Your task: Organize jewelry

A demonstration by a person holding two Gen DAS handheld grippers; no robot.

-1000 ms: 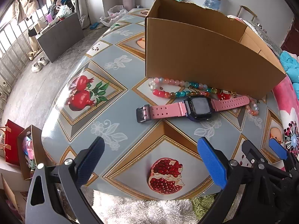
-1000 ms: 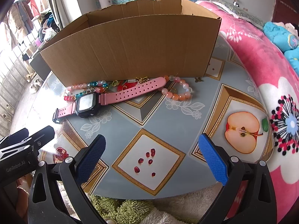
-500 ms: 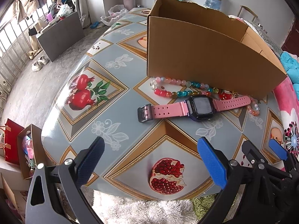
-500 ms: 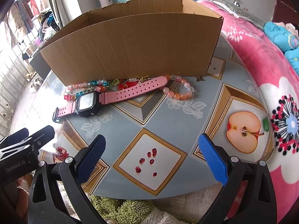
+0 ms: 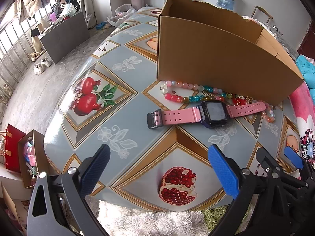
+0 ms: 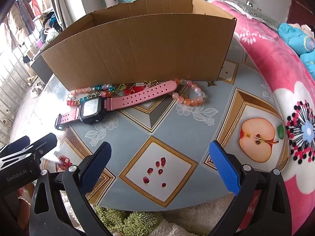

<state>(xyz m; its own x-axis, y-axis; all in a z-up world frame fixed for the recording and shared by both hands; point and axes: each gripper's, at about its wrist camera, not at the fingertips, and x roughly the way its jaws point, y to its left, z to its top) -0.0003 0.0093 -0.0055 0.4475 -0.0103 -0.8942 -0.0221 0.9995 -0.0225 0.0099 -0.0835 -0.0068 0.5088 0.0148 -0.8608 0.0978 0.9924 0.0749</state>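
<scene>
the left tool (image 5: 157, 167) hangs over the near edge of the bench (image 5: 130, 102), its two blue pads spread wide with nothing between them; the right tool (image 6: 160, 163) sits the same way just beside it, wide apart and empty; in the left wrist view the right tool's black frame and one blue pad show at the lower right, and in the right wrist view the left tool's black body shows at the lower left; the jewelry lies along the foot of the cardboard box (image 5: 216, 59), which stands open-topped on the bench's patterned cover; a watch (image 5: 213, 114) with a pink strap and dark face lies flat and stretched out, nearest the tools, its buckle end pointing left; behind it, touching the box wall, a bead bracelet (image 5: 185, 92) in pink, white and teal curves along the box; at the right end of the strap a second bracelet (image 6: 189, 96) of orange and pale beads lies partly under the strap tip; between the two bracelets a small red and gold charm (image 6: 137, 87) is tucked against the box, partly hidden by the strap; a pink flowered blanket (image 6: 275, 63) borders the bench on the right; fluffy rugs (image 6: 137, 222) lie below the near edge.
</scene>
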